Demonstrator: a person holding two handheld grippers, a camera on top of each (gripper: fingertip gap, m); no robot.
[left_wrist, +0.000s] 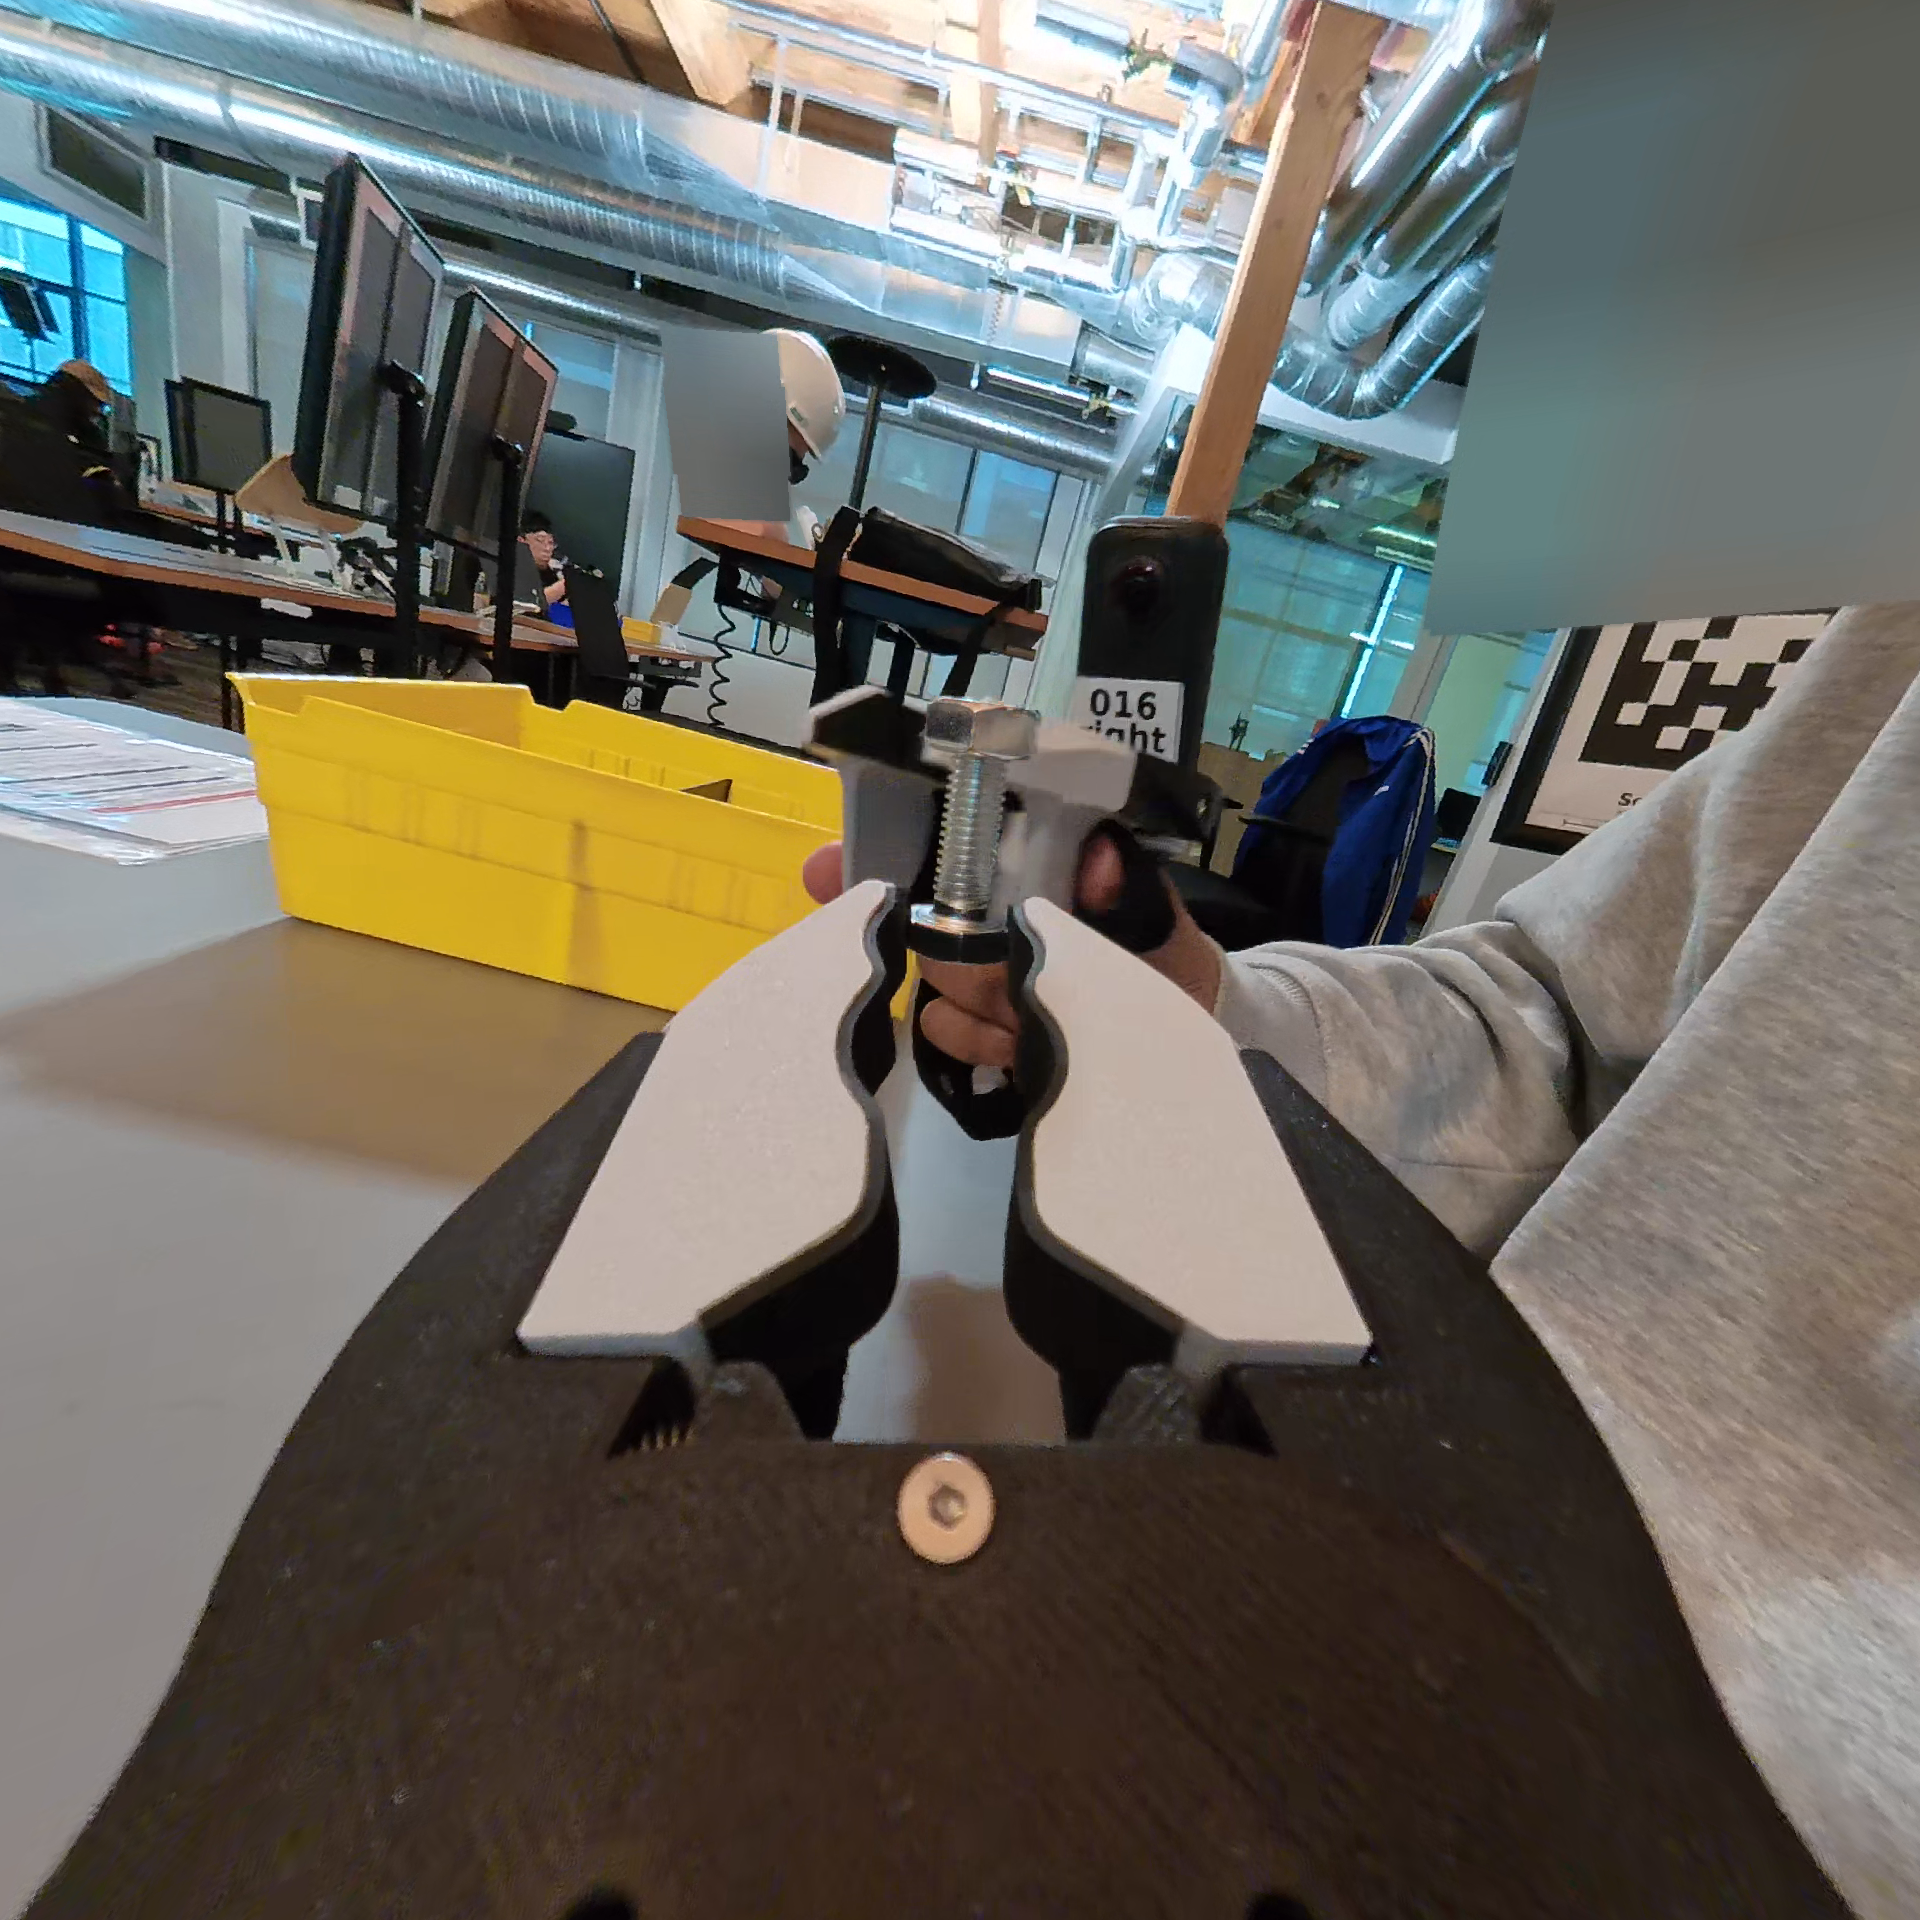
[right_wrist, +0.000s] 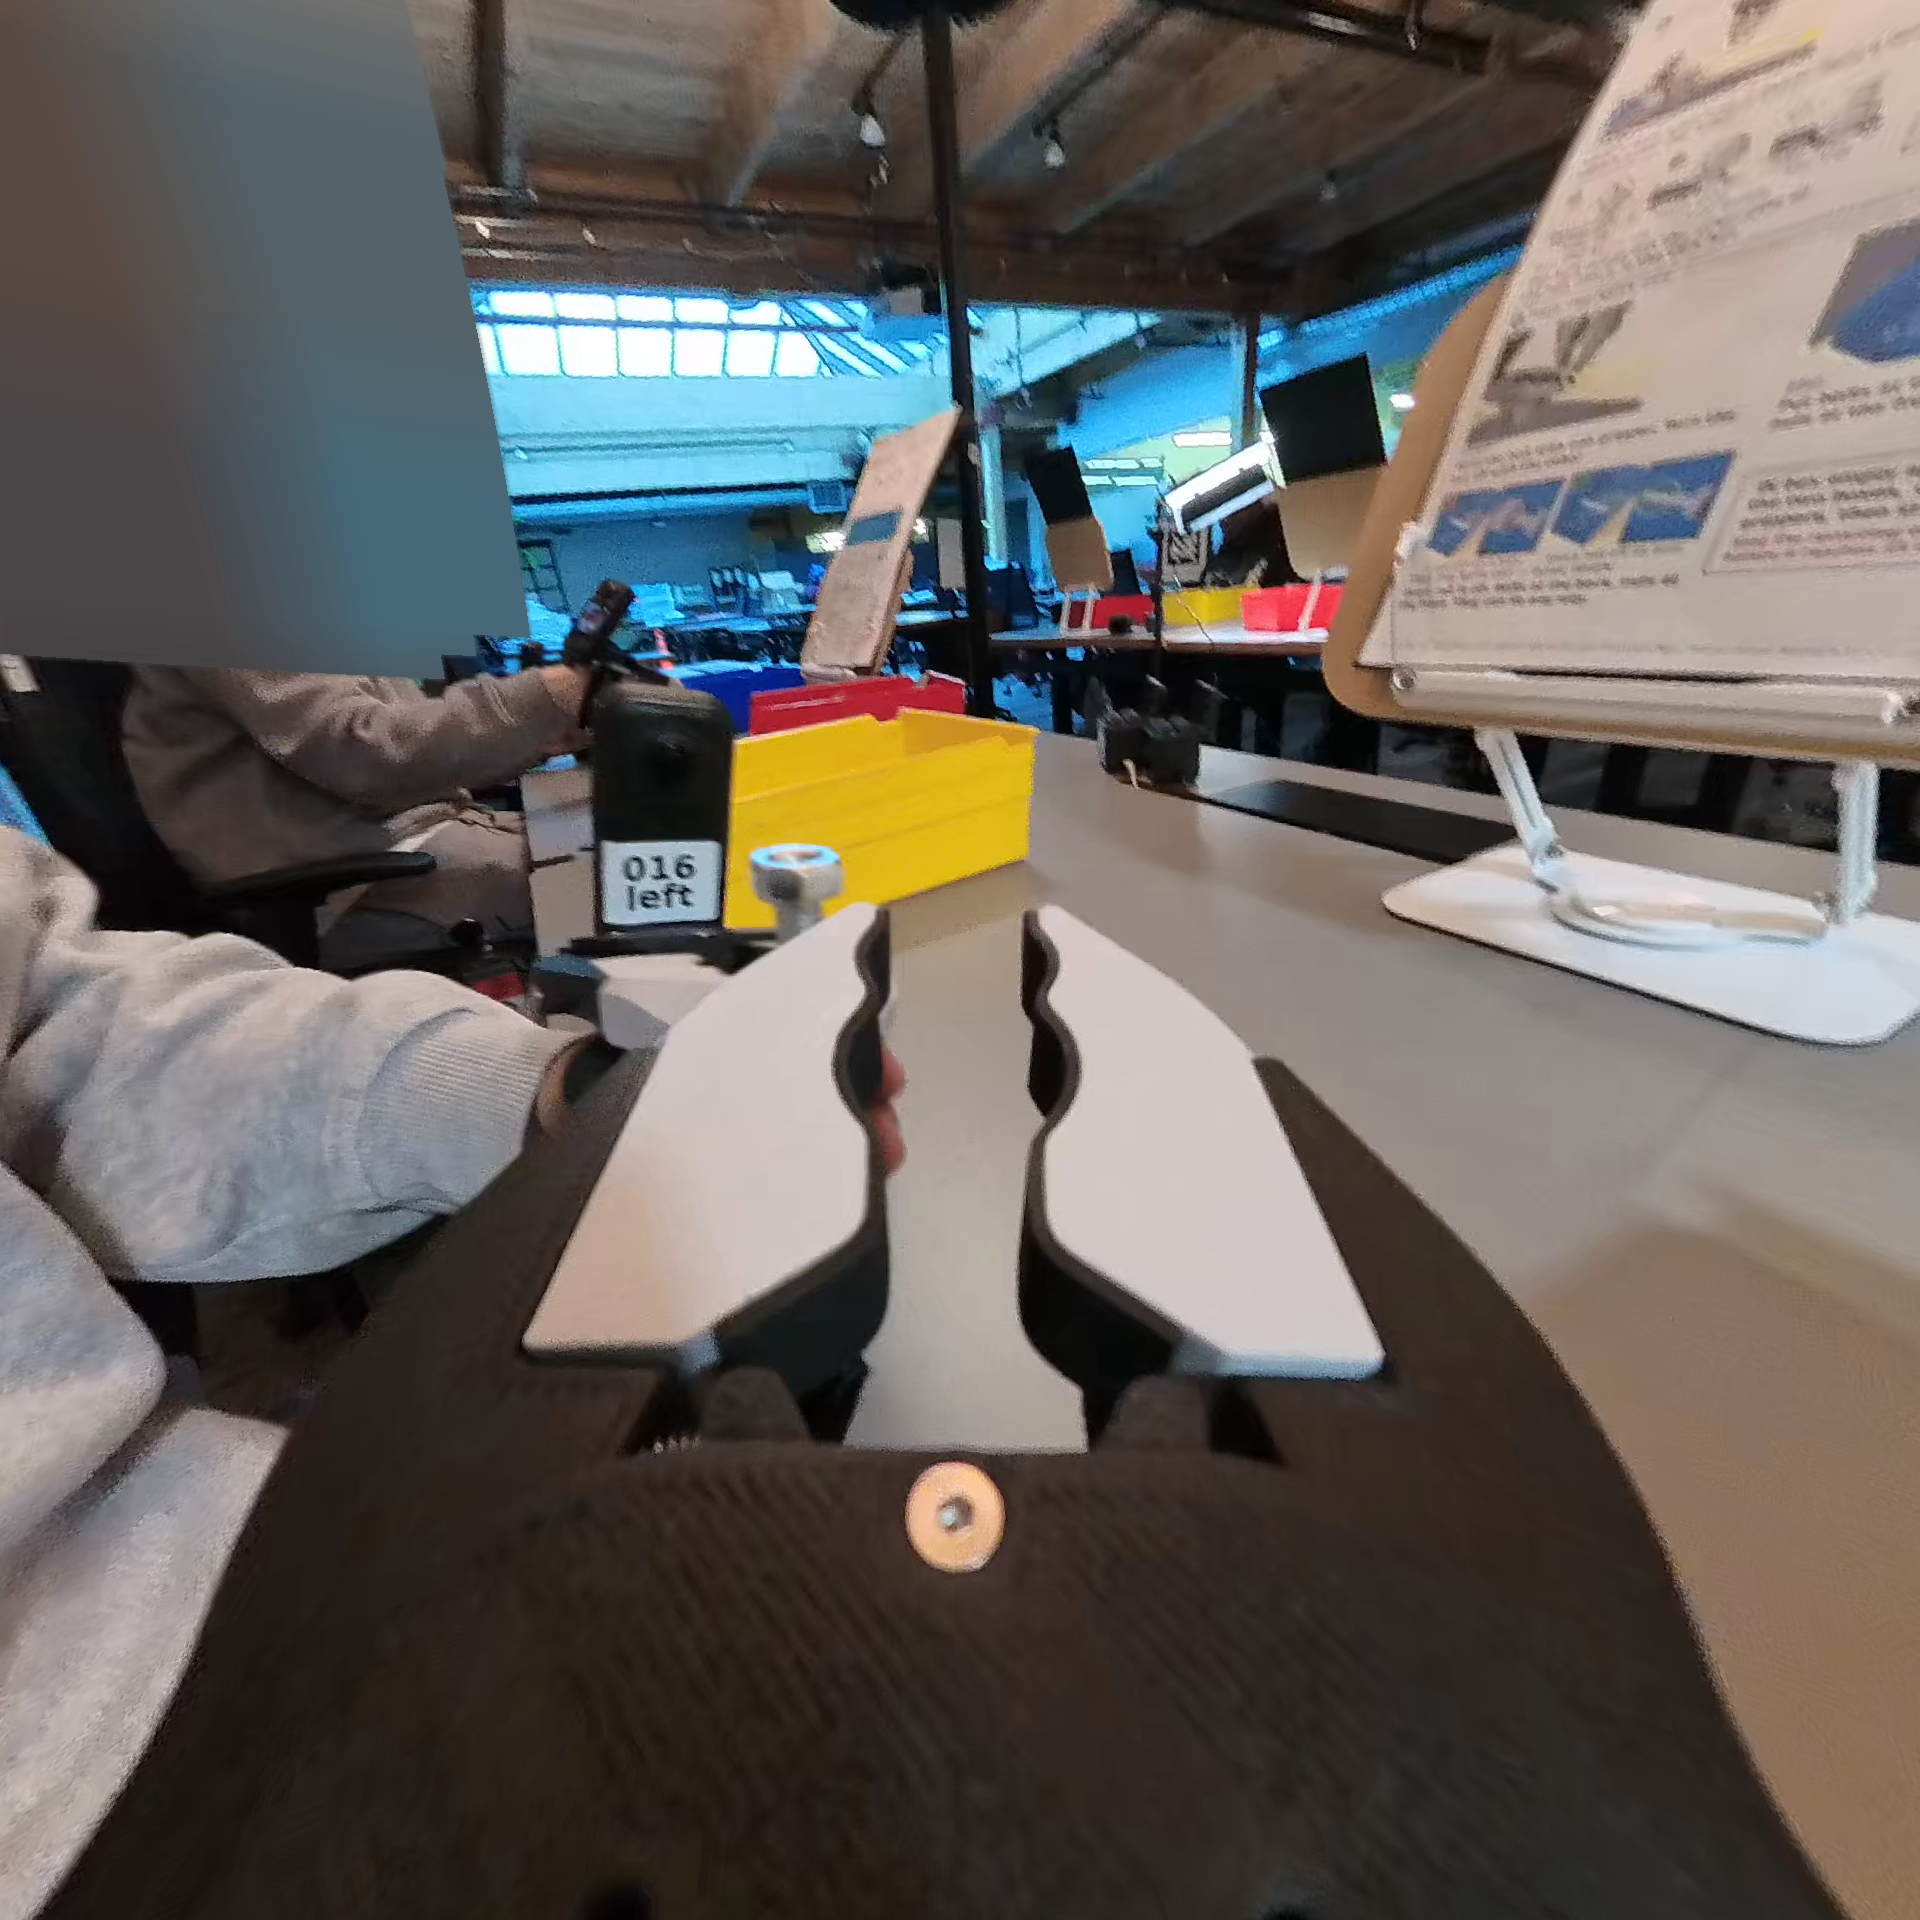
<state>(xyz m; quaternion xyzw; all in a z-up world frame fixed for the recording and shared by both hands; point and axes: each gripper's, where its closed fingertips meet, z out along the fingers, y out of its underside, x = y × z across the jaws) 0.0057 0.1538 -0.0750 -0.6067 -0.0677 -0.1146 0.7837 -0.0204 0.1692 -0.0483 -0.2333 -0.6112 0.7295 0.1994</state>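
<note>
the yellow bin (left_wrist: 540, 831) sits on the grey table (left_wrist: 260, 1091) to the left, and just right of it the left gripper (left_wrist: 951, 940) is closed on a black nut (left_wrist: 954, 943) at the lower end of a silver bolt (left_wrist: 966, 821). the bolt stands upright, long axis vertical, hex head on top, held above the table. in the left wrist view the right gripper (left_wrist: 971, 774) seems to flank the bolt's head, but in its own view its fingers (right_wrist: 1164, 1132) are parted with nothing between them, the bolt's head off to their left.

A white label (left_wrist: 1127, 717) with digits and a word sits on the far black camera (left_wrist: 1148, 592); a similar sticker (right_wrist: 660, 883) sits on the other camera (right_wrist: 660, 758). The instruction sheet (right_wrist: 1704, 416) on the right stand and the paper (left_wrist: 114, 779) at far left carry print too blurred to read.
</note>
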